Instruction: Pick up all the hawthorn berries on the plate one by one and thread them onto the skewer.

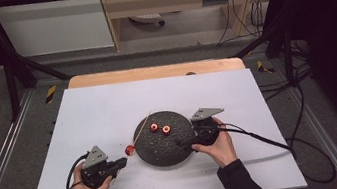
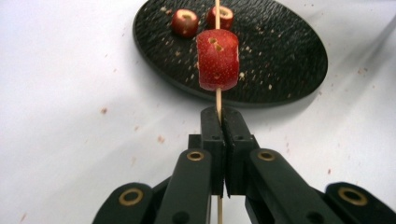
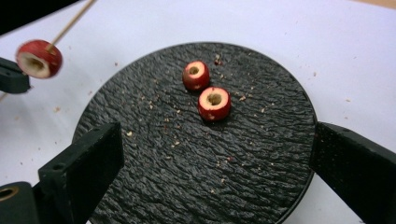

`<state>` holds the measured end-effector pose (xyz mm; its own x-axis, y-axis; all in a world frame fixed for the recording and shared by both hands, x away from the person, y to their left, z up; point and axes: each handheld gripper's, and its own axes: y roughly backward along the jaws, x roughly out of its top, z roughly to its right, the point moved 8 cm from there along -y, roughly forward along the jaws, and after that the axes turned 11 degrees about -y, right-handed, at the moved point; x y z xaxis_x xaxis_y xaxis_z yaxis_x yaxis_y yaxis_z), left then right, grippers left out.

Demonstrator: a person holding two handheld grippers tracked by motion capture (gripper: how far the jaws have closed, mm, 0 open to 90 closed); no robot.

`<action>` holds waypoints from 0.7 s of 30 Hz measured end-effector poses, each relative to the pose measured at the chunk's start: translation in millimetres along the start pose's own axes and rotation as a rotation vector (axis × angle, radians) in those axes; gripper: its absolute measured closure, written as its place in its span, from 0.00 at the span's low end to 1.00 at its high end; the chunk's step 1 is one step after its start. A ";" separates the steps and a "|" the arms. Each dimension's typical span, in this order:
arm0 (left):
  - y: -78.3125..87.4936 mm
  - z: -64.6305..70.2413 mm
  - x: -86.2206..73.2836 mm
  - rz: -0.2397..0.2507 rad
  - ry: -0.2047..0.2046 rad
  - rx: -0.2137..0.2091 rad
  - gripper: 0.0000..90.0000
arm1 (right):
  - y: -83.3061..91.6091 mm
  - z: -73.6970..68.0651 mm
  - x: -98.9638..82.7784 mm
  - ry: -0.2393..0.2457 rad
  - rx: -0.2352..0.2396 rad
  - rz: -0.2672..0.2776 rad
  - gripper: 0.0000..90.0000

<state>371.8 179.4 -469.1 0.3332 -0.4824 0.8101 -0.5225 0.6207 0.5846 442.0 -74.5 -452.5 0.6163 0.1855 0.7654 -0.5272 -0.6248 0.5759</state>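
We can read no brand, label or writing on anything here. Our left gripper (image 2: 218, 122) has its jaws closed tight on a thin wooden skewer (image 2: 218, 100), which runs up between them and on over the black plate (image 2: 289, 60). 1 red fruit piece (image 2: 217, 59) is threaded on that skewer just beyond the jaw tips, hanging over the near rim of the plate, clear of the jaws themselves. In the high view this fruit sits just left of the plate above the white desk (image 1: 99, 115). Our right gripper (image 3: 215, 168) has its jaws spread wide with nothing gripped; they stand at either side of the plate's near part. 2 more cored red fruit pieces (image 3: 206, 91) lie touching each other on the plate, ahead of the open jaws and well apart from them.
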 end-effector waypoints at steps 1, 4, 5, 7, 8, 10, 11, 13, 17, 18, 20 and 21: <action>2.0 -0.4 -2.6 -0.002 -0.004 0.003 0.98 | -1.2 0.0 1.0 0.011 -0.005 -0.013 0.04; 7.4 -2.4 -9.9 -0.005 -0.012 0.014 0.98 | -5.5 -1.8 2.7 0.034 -0.013 -0.060 0.04; 8.8 -3.3 -12.1 -0.005 -0.013 0.019 0.98 | -7.1 -2.7 2.7 0.040 -0.016 -0.078 0.04; 10.4 -5.2 -15.9 -0.009 -0.011 0.022 0.98 | -10.3 -3.6 2.8 0.056 -0.026 -0.113 0.04; 11.1 -6.1 -17.3 -0.010 -0.012 0.025 0.98 | -12.4 -4.3 2.7 0.064 -0.028 -0.125 0.04; 12.2 -7.1 -19.2 -0.013 -0.012 0.027 0.98 | -16.1 -5.6 2.5 0.077 -0.033 -0.149 0.04; 12.5 -7.4 -19.5 -0.012 -0.013 0.029 0.98 | -18.2 -6.7 2.6 0.084 -0.035 -0.162 0.04; 13.1 -7.4 -20.2 -0.014 -0.015 0.028 0.98 | -21.2 -8.1 3.4 0.091 -0.040 -0.175 0.04; 12.8 -6.9 -22.4 -0.017 -0.011 0.024 0.98 | -27.8 -9.1 7.6 0.105 -0.049 -0.204 0.04; 12.9 -7.1 -22.8 -0.017 -0.008 0.022 0.98 | -29.1 -8.8 8.9 0.110 -0.056 -0.214 0.04; 13.2 -7.5 -23.3 -0.016 -0.005 0.022 0.98 | -31.8 -8.8 12.1 0.112 -0.062 -0.225 0.05; 13.4 -7.6 -23.2 -0.015 -0.003 0.021 0.98 | -33.5 -8.6 13.6 0.111 -0.062 -0.230 0.05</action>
<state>363.0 203.6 -479.7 0.3386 -0.4938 0.8009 -0.5337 0.6002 0.5958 463.0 -44.5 -458.9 0.6581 0.4014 0.6370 -0.4176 -0.5095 0.7524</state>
